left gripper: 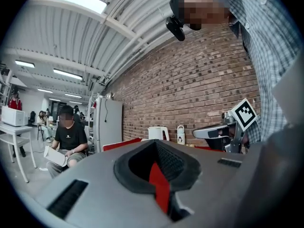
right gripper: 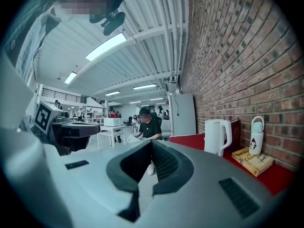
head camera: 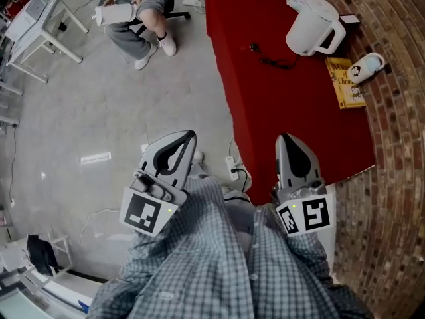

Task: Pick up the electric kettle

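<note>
The white electric kettle [head camera: 313,26] stands at the far end of the red table [head camera: 285,118], handle to the right, with a black cord [head camera: 272,60] lying beside it. It shows small and far ahead in the left gripper view [left gripper: 156,133] and closer in the right gripper view [right gripper: 217,136]. My left gripper [head camera: 190,136] hangs over the grey floor left of the table, jaws together [left gripper: 156,175] and empty. My right gripper [head camera: 286,139] is over the table's near end, shut [right gripper: 147,167] and holding nothing. Both are well short of the kettle.
A yellow book [head camera: 344,82] and a small white bottle [head camera: 366,66] lie right of the kettle by the brick wall [head camera: 392,131]. A seated person [head camera: 143,12] is across the floor. A power strip [head camera: 232,168] lies near the table's edge.
</note>
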`<state>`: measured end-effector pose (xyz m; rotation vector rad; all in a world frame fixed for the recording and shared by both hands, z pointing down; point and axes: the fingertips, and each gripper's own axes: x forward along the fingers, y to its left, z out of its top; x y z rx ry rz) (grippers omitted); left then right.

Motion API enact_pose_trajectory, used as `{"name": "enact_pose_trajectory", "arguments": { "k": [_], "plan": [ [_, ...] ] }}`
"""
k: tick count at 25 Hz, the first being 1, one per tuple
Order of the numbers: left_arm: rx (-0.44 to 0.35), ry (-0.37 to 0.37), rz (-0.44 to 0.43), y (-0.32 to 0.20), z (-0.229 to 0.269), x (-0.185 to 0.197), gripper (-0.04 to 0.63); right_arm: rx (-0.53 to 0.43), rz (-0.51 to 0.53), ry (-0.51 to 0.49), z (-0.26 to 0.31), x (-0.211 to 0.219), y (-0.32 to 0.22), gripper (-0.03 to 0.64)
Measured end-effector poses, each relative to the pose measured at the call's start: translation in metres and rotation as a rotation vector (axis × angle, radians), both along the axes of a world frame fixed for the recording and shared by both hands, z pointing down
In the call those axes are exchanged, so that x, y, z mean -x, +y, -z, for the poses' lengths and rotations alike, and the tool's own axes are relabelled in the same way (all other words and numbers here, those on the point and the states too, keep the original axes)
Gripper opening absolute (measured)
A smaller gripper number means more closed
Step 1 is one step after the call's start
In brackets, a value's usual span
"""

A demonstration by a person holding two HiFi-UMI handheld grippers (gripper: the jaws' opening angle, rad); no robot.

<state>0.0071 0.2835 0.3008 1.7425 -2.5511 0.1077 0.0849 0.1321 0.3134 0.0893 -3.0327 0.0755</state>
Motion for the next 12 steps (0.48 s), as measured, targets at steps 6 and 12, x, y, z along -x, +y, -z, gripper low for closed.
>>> {"name": "enact_pose_trajectory", "arguments": {
  "k": [6,12],
  "plan": [
    [0.025,0.019,-0.105,-0.009,-0.005,0.063,0.001,-0.014,-0.098,0.040,-0.004,0.057,-0.006,0.006],
    [0.041,0.030,-0.181,-0.007,-0.008,0.132,0.001,-0.029,-0.171,0.066,-0.003,0.112,0.003,0.006]
  ]
}}
